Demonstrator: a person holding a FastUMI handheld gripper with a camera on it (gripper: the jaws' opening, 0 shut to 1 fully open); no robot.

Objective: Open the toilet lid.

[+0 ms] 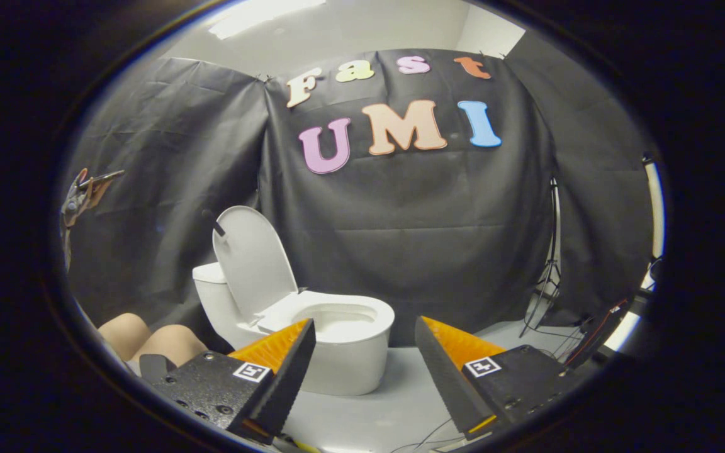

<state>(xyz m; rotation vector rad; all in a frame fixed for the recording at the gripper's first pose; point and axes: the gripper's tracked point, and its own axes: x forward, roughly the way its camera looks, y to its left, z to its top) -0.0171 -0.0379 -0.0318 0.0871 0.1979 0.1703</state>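
The handheld two-finger gripper (365, 330), black-bodied with orange wedge-shaped fingers faced in ribbed black pads, fills the bottom of the frame with its jaws spread wide and nothing between them; a small square black-and-white marker sits on each finger's black base. The left finger (287, 358) overlaps the lower left flank of the white ceramic toilet bowl (350, 352) in the picture, though the toilet stands beyond the fingertips and nothing touches it. The toilet sits left of the frame's centre on a pale grey floor (400, 402), its open oval rim facing up. The white oval plastic toilet lid (252, 261) is raised, standing nearly upright and leaning back toward the squat white tank (211, 289) behind it, in the middle left of the frame. A small dark stub (214, 222) juts from the lid's upper left edge; what it is cannot be made out. Behind the toilet hangs the creased black cloth wall (400, 251) of the booth. At the far left edge, in the upper left, a person's hand (79, 195) holds a thin dark flat object (103, 178), and two bare knees (148, 340) show in the lower left, just beside the gripper's left base. At the right, a thin black stand (550, 277) with splayed legs rises against the cloth, and loose cables (564, 343) trail across the floor near it.
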